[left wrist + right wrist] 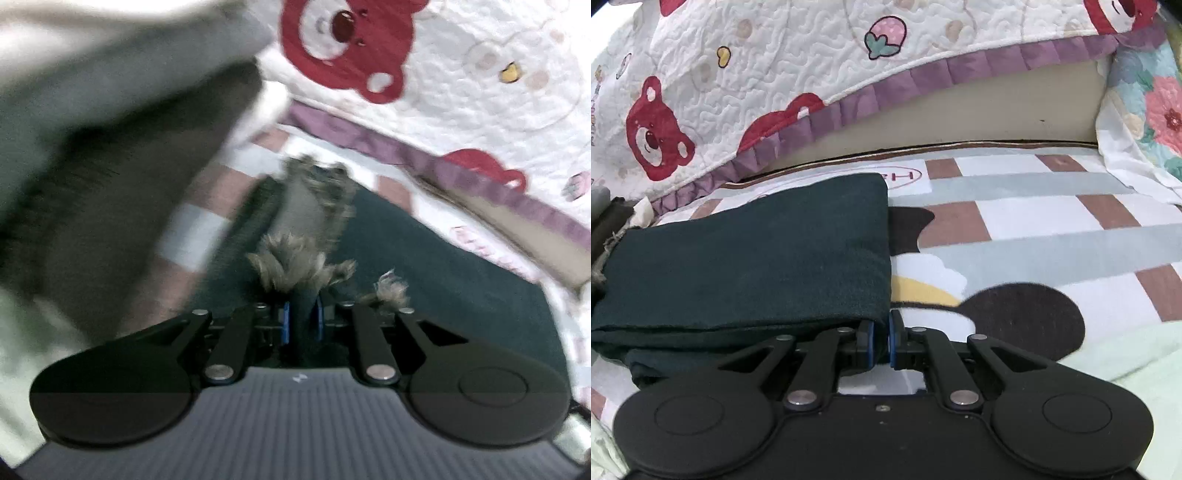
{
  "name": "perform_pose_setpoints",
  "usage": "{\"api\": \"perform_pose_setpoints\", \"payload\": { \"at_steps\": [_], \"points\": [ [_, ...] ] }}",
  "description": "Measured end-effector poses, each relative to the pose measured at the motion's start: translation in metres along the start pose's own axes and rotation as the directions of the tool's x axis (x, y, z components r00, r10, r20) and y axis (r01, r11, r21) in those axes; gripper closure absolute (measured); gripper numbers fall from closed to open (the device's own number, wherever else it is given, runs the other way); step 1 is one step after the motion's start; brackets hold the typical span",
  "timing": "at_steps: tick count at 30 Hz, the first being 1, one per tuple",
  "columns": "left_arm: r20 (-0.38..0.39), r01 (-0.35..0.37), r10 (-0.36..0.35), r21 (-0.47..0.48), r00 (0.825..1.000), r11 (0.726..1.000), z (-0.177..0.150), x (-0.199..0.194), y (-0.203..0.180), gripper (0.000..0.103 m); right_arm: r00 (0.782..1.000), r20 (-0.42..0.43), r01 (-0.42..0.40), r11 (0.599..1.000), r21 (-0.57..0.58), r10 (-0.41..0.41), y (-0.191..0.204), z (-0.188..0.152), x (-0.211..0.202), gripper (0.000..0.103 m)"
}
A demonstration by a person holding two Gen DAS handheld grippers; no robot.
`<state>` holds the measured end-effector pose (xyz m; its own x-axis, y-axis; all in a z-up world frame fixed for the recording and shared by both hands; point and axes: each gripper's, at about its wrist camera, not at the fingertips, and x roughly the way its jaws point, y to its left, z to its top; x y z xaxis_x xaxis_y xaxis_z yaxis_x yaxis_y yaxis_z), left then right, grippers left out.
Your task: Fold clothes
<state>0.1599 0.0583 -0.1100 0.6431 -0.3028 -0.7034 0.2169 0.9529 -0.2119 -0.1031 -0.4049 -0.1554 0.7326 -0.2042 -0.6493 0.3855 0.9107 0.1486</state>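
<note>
Jaws shut both sides: left gripper (302, 320) pinching fringed dark-green knitted cloth (424, 251), right gripper (881, 341) nipping folded corner. Keep edges level, tension even.

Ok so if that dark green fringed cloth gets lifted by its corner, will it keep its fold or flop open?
The dark green cloth will probably flop: it lies in soft, limp layers. It looks thickish, so it may drag and sag heavily. The fringe at the left gripper hangs loose and would likely swing. The right gripper pinches only a corner, so lower layers could slide free.
</note>
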Motion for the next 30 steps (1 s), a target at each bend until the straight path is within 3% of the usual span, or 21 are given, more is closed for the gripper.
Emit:
{"api": "perform_pose_setpoints", "payload": {
  "at_steps": [3, 4, 7, 8, 9, 10, 12, 14, 15, 17, 19, 20, 21, 22, 24, 27, 28, 30],
  "points": [
    [0.089, -0.088, 0.083, 0.058, 0.993, 0.994, 0.004, -0.024, 0.007, 0.092, 1.0, -0.012, 0.004, 1.0, -0.024, -0.004, 0.002, 0.0, -0.001, 0.096],
    [0.113, -0.083, 0.077, 0.052, 0.991, 0.995, 0.005, -0.032, 0.01, 0.092, 1.0, -0.013, 0.002, 0.999, -0.033, -0.002, 0.002, 0.0, -0.001, 0.096],
    [0.187, 0.044, -0.033, -0.054, 0.982, 0.998, 0.003, -0.056, 0.014, 0.089, 1.0, -0.019, -0.005, 0.999, -0.043, 0.004, 0.002, 0.0, -0.001, 0.096],
    [0.224, 0.054, -0.044, -0.036, 0.974, 0.998, 0.001, -0.064, 0.007, 0.087, 1.0, -0.026, -0.007, 0.999, -0.042, 0.006, 0.001, -0.001, -0.001, 0.096],
    [0.259, 0.051, -0.056, 0.027, 0.964, 0.998, 0.0, -0.07, -0.004, 0.079, 0.999, -0.032, -0.007, 0.999, -0.048, 0.005, 0.001, 0.0, 0.0, 0.096],
    [0.293, 0.045, -0.07, 0.09, 0.954, 0.995, -0.001, -0.076, -0.016, 0.06, 0.999, -0.037, -0.007, 0.999, -0.054, 0.005, 0.001, 0.0, 0.0, 0.096],
    [0.273, 0.122, -0.172, 0.189, 0.947, 0.974, -0.003, -0.076, -0.035, 0.047, 0.999, -0.04, -0.006, 0.998, -0.058, 0.004, 0.002, 0.001, 0.0, 0.096],
    [0.168, 0.2, -0.234, 0.195, 0.958, 0.96, -0.004, -0.061, -0.051, 0.047, 0.999, -0.036, -0.008, 0.999, -0.052, 0.006, 0.002, 0.001, -0.001, 0.095],
    [0.115, 0.186, -0.21, 0.187, 0.971, 0.964, -0.006, -0.051, -0.058, 0.046, 1.0, -0.03, -0.01, 0.999, -0.044, 0.008, 0.001, 0.001, -0.003, 0.095],
    [0.04, 0.023, -0.034, 0.254, 0.999, 0.967, -0.012, -0.027, -0.072, 0.042, 1.0, -0.018, -0.014, 1.0, -0.028, 0.013, 0.001, -0.001, -0.005, 0.095],
    [0.021, -0.134, 0.134, 0.336, 0.991, 0.932, -0.018, -0.01, -0.075, 0.041, 1.0, -0.006, -0.018, 1.0, -0.011, 0.018, 0.0, -0.002, -0.008, 0.095],
    [0.02, -0.174, 0.178, 0.343, 0.984, 0.923, -0.018, -0.007, -0.07, 0.041, 1.0, 0.0, -0.02, 1.0, -0.003, 0.02, -0.001, -0.002, -0.009, 0.095],
    [0.019, -0.175, 0.177, 0.304, 0.984, 0.936, -0.017, -0.013, -0.059, 0.052, 1.0, 0.0, -0.021, 1.0, 0.002, 0.021, -0.001, -0.003, -0.009, 0.095],
    [0.018, -0.175, 0.177, 0.264, 0.984, 0.948, -0.015, -0.018, -0.049, 0.075, 1.0, 0.0, -0.023, 1.0, 0.006, 0.023, -0.001, -0.003, -0.009, 0.095],
    [0.012, -0.185, 0.186, 0.188, 0.982, 0.965, -0.011, -0.026, -0.028, 0.091, 1.0, -0.001, -0.026, 0.999, 0.021, 0.026, -0.002, -0.004, -0.008, 0.095],
    [-0.022, -0.262, 0.265, 0.1, 0.964, 0.96, -0.01, -0.031, 0.001, 0.091, 0.999, -0.004, -0.031, 0.999, 0.026, 0.032, -0.003, -0.004, -0.009, 0.095],
    [-0.028, -0.259, 0.261, 0.065, 0.965, 0.964, -0.008, -0.033, 0.009, 0.091, 0.999, -0.007, -0.031, 0.999, 0.023, 0.031, -0.003, -0.004, -0.009, 0.095],
    [-0.015, -0.163, 0.162, -0.022, 0.987, 0.986, -0.004, -0.043, 0.019, 0.09, 1.0, -0.011, -0.028, 1.0, 0.012, 0.028, -0.003, -0.003, -0.01, 0.092]
  ]
}}
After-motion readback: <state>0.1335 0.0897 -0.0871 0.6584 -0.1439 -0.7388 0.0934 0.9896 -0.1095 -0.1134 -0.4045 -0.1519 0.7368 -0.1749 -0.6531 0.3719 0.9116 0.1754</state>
